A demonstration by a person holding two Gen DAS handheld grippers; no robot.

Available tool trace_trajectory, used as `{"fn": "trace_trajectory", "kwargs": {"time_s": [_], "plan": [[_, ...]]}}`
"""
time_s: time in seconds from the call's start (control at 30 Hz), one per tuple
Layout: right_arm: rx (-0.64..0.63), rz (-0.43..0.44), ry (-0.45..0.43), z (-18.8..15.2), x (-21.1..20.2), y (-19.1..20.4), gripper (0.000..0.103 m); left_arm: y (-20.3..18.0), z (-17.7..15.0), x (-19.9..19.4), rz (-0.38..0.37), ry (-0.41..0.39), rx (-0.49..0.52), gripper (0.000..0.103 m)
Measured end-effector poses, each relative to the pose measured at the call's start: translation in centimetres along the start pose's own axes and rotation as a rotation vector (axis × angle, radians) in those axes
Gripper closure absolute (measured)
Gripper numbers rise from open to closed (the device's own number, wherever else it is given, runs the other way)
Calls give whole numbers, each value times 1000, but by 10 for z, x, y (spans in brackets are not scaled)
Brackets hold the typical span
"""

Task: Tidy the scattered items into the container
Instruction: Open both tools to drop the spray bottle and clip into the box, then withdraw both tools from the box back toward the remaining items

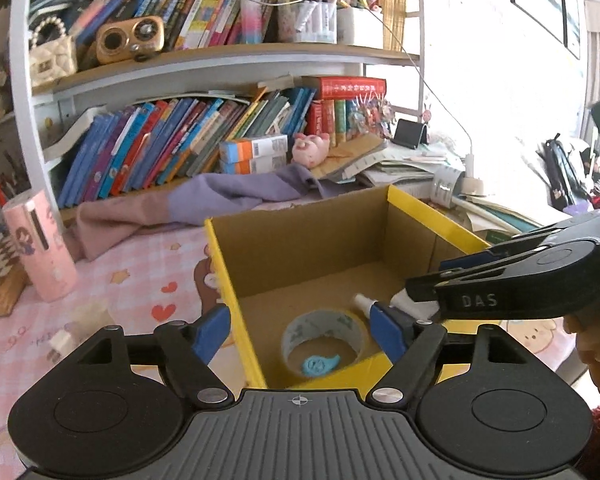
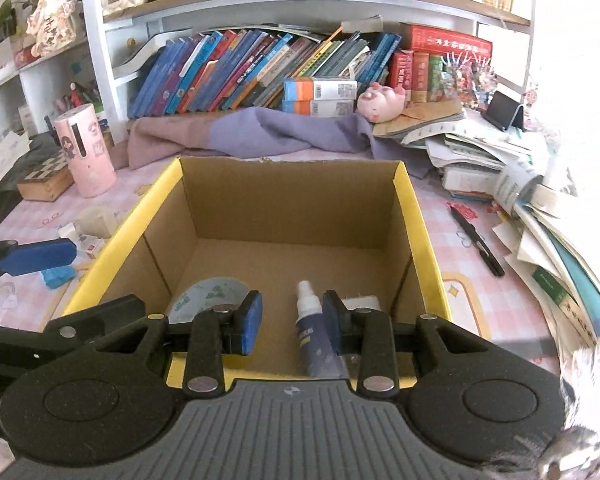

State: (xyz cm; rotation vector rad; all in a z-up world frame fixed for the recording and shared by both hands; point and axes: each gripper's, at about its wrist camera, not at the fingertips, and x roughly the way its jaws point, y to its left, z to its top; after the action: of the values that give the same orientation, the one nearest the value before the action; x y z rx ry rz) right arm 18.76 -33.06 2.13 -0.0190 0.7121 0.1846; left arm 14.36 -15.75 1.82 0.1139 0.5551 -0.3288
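A yellow-rimmed cardboard box (image 1: 432, 216) (image 2: 416, 216) stands on the pink desk. Inside lie a tape roll (image 1: 324, 322) (image 2: 216, 290), a small blue clip (image 1: 320, 364), a spray bottle (image 2: 310, 328) and a white item (image 2: 360, 302). My left gripper (image 1: 300, 334) is open, straddling the box's left wall with nothing in it. My right gripper (image 2: 292, 322) is open over the box's near edge, beside the spray bottle; it shows from the side in the left wrist view (image 1: 420, 298).
On the desk left of the box lie a blue eraser (image 2: 58, 276), small white and red pieces (image 2: 86, 242) and a beige lump (image 2: 98, 220). A pink cylinder (image 2: 86, 152) stands further back. A black pen (image 2: 478, 242) lies right of the box. Piles of books and paper crowd the right side.
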Motion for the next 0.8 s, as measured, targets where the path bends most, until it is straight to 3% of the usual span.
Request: {"fn": "trace_trajectory", "kwargs": {"time_s": [0.3, 0.8], "plan": [[29, -63, -50, -22, -36, 24, 69, 7, -21, -30, -44, 11, 16, 24], [91, -100, 19, -75, -74, 65, 68, 19, -57, -69, -86, 81, 43, 19]]}}
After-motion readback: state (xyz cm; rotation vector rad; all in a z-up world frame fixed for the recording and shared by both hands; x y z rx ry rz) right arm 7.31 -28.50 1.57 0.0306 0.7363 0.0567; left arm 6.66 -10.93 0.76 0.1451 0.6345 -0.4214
